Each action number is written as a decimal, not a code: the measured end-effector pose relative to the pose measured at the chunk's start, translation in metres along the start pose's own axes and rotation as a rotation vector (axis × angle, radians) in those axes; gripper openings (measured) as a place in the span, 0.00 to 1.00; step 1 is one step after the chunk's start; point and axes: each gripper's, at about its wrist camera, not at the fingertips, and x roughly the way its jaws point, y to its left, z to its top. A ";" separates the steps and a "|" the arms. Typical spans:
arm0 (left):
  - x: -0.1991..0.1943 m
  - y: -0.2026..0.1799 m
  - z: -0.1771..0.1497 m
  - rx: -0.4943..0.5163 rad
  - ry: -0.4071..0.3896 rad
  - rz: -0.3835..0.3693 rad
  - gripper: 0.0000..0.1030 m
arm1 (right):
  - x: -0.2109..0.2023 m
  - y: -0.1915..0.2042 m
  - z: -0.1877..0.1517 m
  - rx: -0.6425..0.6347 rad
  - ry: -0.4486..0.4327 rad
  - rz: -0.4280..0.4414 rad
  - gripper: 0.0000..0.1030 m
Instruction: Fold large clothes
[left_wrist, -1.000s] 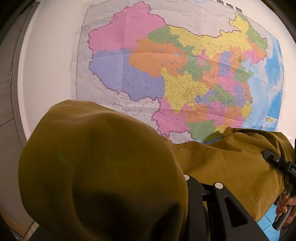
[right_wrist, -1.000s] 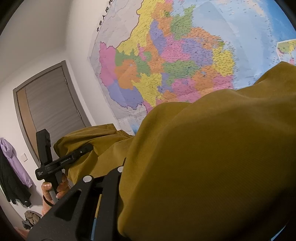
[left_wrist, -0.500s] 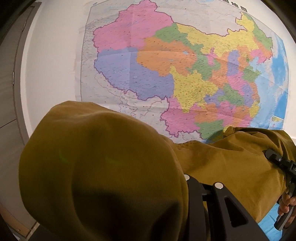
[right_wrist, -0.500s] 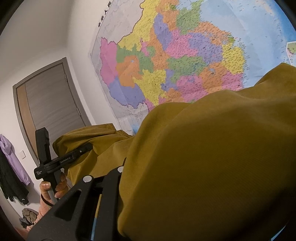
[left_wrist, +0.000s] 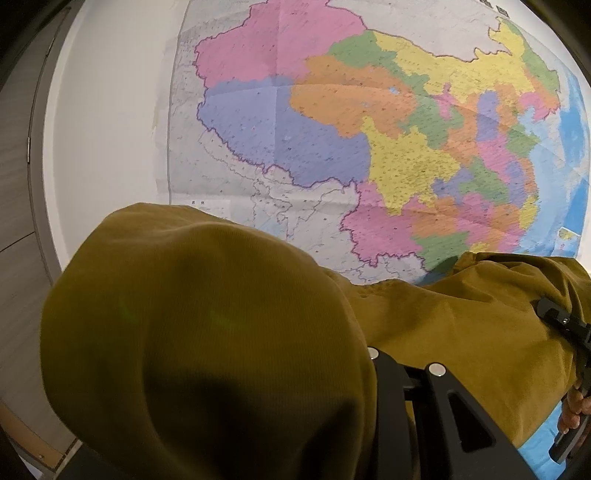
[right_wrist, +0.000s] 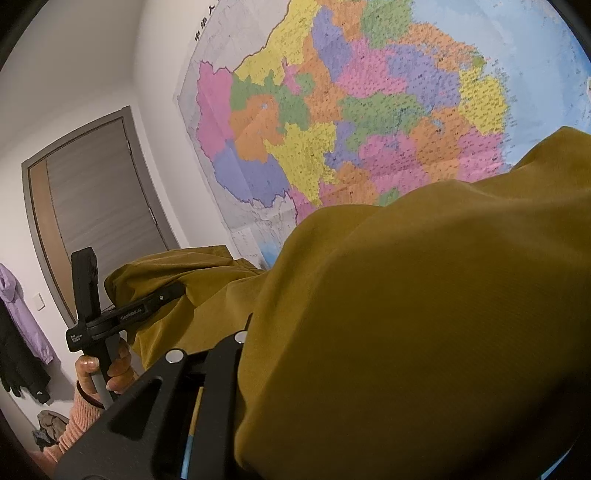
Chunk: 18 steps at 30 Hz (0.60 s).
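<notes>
We hold a mustard-yellow garment (left_wrist: 207, 332) up in the air in front of a wall map (left_wrist: 369, 129), and its cloth drapes over the front of both cameras. In the left wrist view the fabric covers our left claw (left_wrist: 373, 360), so only one black finger (left_wrist: 454, 417) shows beside the cloth and we cannot tell how far it stands open, though the cloth hangs from it. That view alone catches a light blue surface (left_wrist: 535, 446) below the garment and our right hand's fingers (left_wrist: 572, 406) at the far edge. The right wrist view hides our right claw (right_wrist: 243, 338) the same way, so its opening is unreadable too. It alone shows our left hand (right_wrist: 107, 373) on the left tool's handle, a grey door (right_wrist: 99, 206), and a purple jacket (right_wrist: 22, 314) hanging on the wall.
</notes>
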 end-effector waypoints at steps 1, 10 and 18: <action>0.003 0.002 0.000 -0.002 0.004 0.002 0.26 | 0.002 0.000 0.000 -0.001 0.001 -0.002 0.16; 0.034 0.010 0.010 -0.013 0.035 0.046 0.26 | 0.024 -0.002 0.009 -0.037 -0.006 -0.038 0.16; 0.061 0.029 0.015 -0.052 0.028 0.068 0.26 | 0.046 0.009 0.008 -0.154 -0.052 -0.071 0.16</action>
